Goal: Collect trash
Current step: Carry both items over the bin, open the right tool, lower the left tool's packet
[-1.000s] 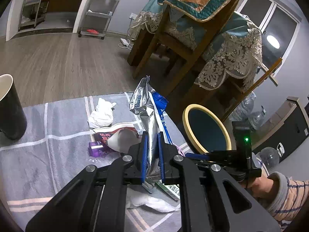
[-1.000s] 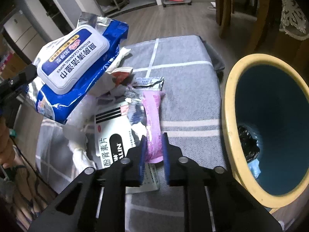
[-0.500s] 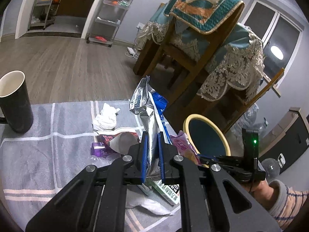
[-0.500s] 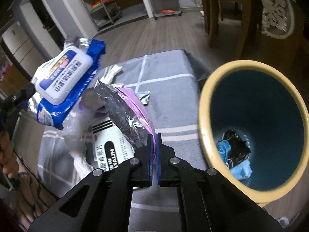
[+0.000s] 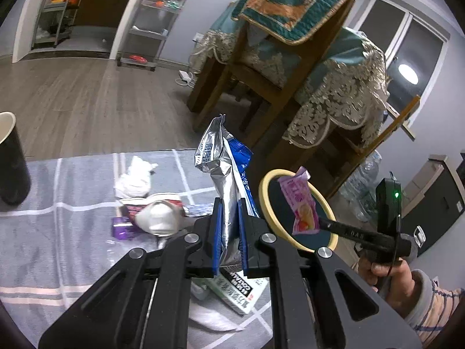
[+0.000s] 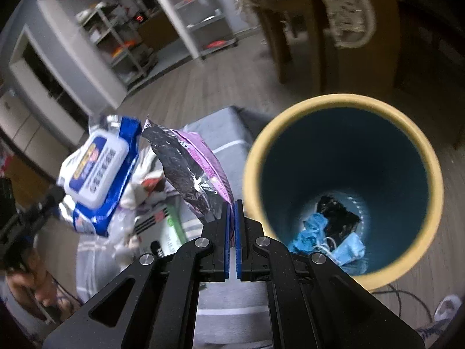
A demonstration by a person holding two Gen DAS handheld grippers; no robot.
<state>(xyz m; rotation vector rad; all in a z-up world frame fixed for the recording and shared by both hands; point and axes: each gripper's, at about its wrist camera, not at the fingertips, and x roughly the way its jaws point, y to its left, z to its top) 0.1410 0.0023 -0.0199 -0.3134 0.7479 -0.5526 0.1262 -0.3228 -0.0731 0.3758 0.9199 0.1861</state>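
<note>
The left gripper has its blue-padded fingers clamped on a crinkled silver-and-blue wipes pack, held upright above the bench, which wears a grey checked cloth. The right gripper pinches a glossy pink wrapper with a foil lining, its fingers nearly touching, the wrapper raised beside the rim of a round bin, yellow-edged and dark teal inside. Crumpled blue and black scraps lie at the bin's bottom. Tissue and a flat white box rest on the cloth.
</note>
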